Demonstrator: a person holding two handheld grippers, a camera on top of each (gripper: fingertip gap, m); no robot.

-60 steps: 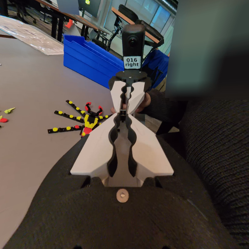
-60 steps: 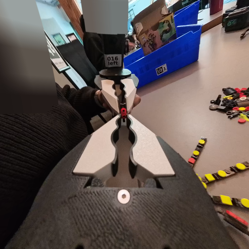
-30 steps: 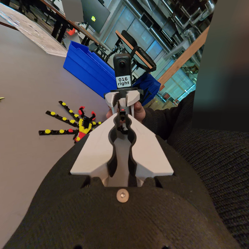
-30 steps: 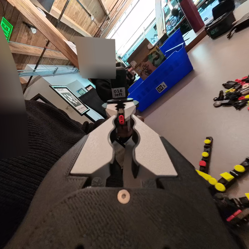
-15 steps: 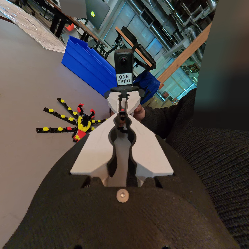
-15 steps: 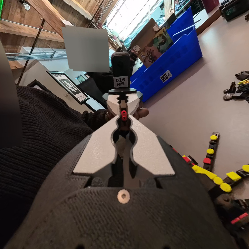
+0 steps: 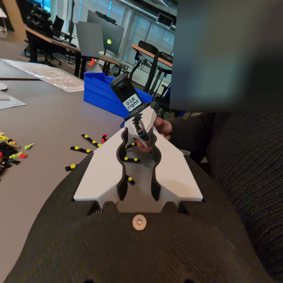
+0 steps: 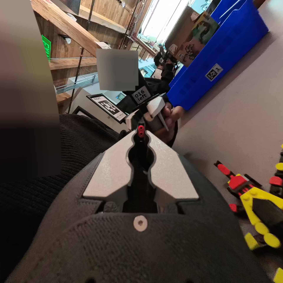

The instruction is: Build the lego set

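My left gripper (image 7: 138, 135) is open and empty, its white fingers (image 7: 107, 160) spread wide above the grey table (image 7: 53, 122). Just past its tips, my right gripper (image 7: 143, 137) points back at it, tilted. My right gripper (image 8: 140, 134) is shut on a small red-and-black brick piece (image 8: 141, 131), which also shows in the left wrist view (image 7: 142, 133). In the right wrist view the left gripper (image 8: 147, 122) stands open just behind the piece. A black spider-like brick model with yellow studs and red claws lies on the table (image 7: 91, 141) (image 8: 252, 203).
A blue bin (image 7: 99, 93) (image 8: 214, 61) stands at the table's far side. Loose small bricks (image 7: 9, 151) lie at the left. A clear plastic-covered sheet (image 7: 46, 75) lies farther back. A person's dark knit sleeve (image 7: 245, 168) fills the right.
My left gripper has opened and let go of the small piece, which stays in my right gripper. Both grippers have tilted, and the right one has dropped closer to the brick model.
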